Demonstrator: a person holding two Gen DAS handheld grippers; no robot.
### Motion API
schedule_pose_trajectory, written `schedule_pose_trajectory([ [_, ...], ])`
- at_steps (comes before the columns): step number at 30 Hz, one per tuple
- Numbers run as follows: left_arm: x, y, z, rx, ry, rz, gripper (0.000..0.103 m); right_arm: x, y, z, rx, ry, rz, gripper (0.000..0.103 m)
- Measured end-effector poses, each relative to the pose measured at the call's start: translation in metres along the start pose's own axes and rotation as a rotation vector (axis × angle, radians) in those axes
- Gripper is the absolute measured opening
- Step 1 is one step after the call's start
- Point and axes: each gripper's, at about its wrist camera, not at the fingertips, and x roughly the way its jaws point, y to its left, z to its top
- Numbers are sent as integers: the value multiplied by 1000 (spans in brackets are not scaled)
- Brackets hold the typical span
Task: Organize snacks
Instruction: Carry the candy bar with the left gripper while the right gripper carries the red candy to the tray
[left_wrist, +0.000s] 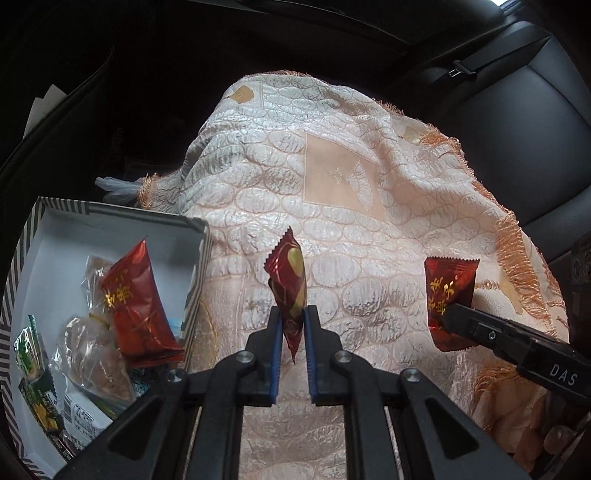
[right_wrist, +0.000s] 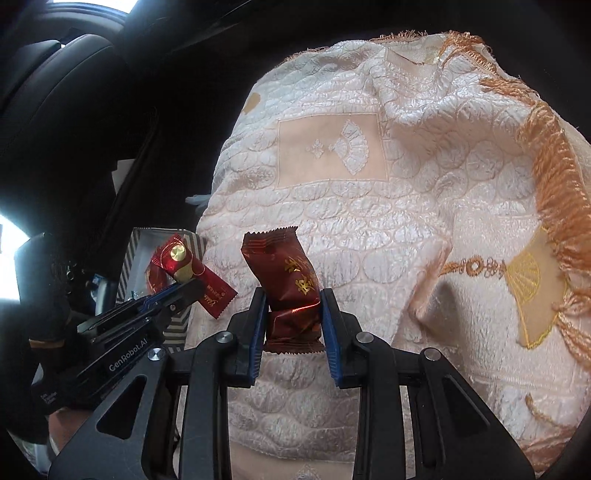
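Observation:
My left gripper (left_wrist: 293, 314) is shut on a narrow red snack packet (left_wrist: 288, 275) with a gold oval, held upright above the cream cloth (left_wrist: 343, 206). The same packet (right_wrist: 184, 269) and the left gripper (right_wrist: 184, 291) show at the left of the right wrist view. My right gripper (right_wrist: 293, 299) is shut on a dark red packet with gold characters (right_wrist: 291, 288), also lifted off the cloth (right_wrist: 332, 155). That packet (left_wrist: 448, 295) and the right gripper (left_wrist: 448, 315) appear at the right of the left wrist view. A striped box (left_wrist: 110, 216) with a white inside lies at the lower left.
The striped box holds another red packet (left_wrist: 138, 306), clear-wrapped pastries (left_wrist: 94, 354), green-wrapped snacks (left_wrist: 35, 380) and other wrappers. The fringed cloth covers a car seat; black leather upholstery (left_wrist: 517, 122) and a belt buckle (left_wrist: 461, 68) lie beyond. The box's corner (right_wrist: 142, 243) sits left of the cloth.

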Motion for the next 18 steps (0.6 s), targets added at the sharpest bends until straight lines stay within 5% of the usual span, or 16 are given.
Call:
schedule_pose_trajectory([
  [18, -67, 26, -45, 24, -84, 27, 13, 5, 52, -29, -111, 61, 67, 27],
])
